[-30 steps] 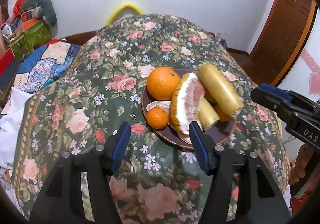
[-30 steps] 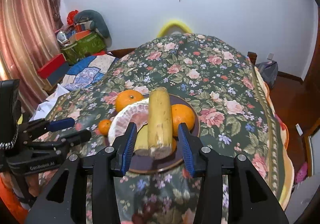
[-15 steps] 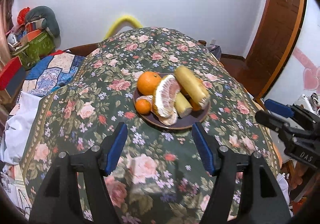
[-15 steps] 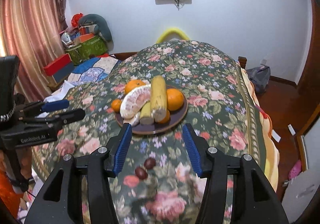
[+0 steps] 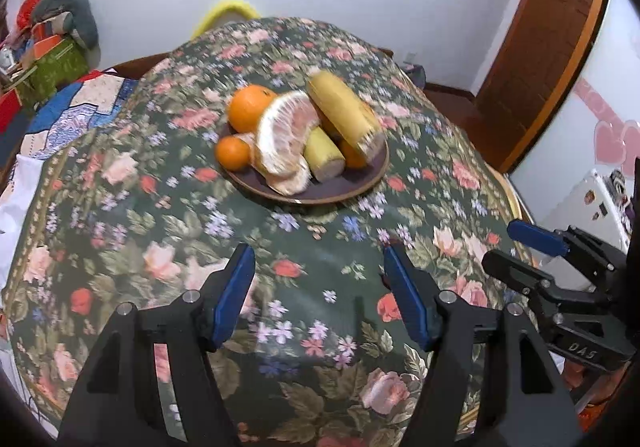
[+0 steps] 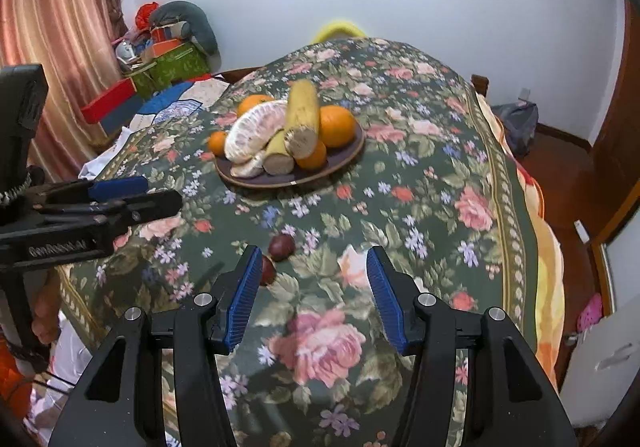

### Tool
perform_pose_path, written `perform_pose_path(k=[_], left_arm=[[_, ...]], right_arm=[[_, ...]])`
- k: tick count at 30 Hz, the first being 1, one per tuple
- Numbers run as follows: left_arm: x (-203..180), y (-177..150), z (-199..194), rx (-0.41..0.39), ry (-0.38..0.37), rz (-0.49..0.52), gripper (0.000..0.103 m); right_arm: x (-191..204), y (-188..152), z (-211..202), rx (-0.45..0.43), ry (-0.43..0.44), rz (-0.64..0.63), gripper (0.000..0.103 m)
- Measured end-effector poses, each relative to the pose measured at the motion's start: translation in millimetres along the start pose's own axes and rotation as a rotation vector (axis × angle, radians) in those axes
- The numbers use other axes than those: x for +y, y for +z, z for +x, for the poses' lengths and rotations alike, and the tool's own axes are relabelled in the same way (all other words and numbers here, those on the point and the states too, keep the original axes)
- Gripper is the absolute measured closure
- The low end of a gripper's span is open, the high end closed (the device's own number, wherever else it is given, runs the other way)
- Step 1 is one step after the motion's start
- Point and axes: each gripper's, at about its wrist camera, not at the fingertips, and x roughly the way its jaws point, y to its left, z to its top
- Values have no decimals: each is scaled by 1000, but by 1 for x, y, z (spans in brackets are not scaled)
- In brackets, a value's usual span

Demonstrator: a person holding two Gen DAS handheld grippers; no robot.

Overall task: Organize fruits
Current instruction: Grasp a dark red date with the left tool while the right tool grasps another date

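A dark plate (image 5: 360, 183) (image 6: 344, 161) on the floral tablecloth holds oranges (image 5: 250, 107) (image 6: 338, 125), a peeled pomelo piece (image 5: 286, 137) (image 6: 252, 129) and two yellow banana pieces (image 5: 340, 109) (image 6: 302, 113). Two small dark round fruits (image 6: 281, 246) lie on the cloth just ahead of my right gripper's left finger. My left gripper (image 5: 320, 291) is open and empty, well short of the plate. My right gripper (image 6: 312, 289) is open and empty; it also shows in the left wrist view (image 5: 520, 251).
The floral cloth (image 6: 420, 175) covers a round table whose edge drops off at the right. Boxes and bags (image 6: 168, 59) are piled at the far left by a pink curtain. A brown door (image 5: 548, 39) stands at the right.
Both grippers have drawn back from the plate, which was between the fingers a second ago. The plate now looks farther off. The small dark fruits have come into the right wrist view.
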Motion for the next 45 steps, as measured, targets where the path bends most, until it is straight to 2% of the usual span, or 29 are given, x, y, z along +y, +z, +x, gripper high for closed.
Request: perform_pose_path(k=[13,16,18,20,23,29,36,38,40,45], left_arm=[[-46,-20,48,107,-57,79,38],[-52,-21,56,123,-63,91,50],[-53,-21,61,133,-71,90,64],[-53,-21,62,128,-67,91,70],[-51,-21,62,128,-104,85,79],[-37,-21,48,90,-76,83,79],[2,-13,33,49,-10,39,79],[12,-12,30,43,-1,24,79],[20,-12,29,39,4,13,79],[31,-11,32,39,7,-6,79]], right_arm=[[-27,-14,1,20,-4,75,52],[-29,-16,2,22,0,79,52],[-29,-16,2,22,6,83,52],[-29,-16,4,24,12,85,52],[-27,-15,7,27,21,84,52],[-14,-12,24,47,57,69,52],[8,-4,53,94,90,16,53],[13,-3,61,105,94,7,58],[16,-2,69,124,102,3,70],[20,-1,75,130,109,-2,87]])
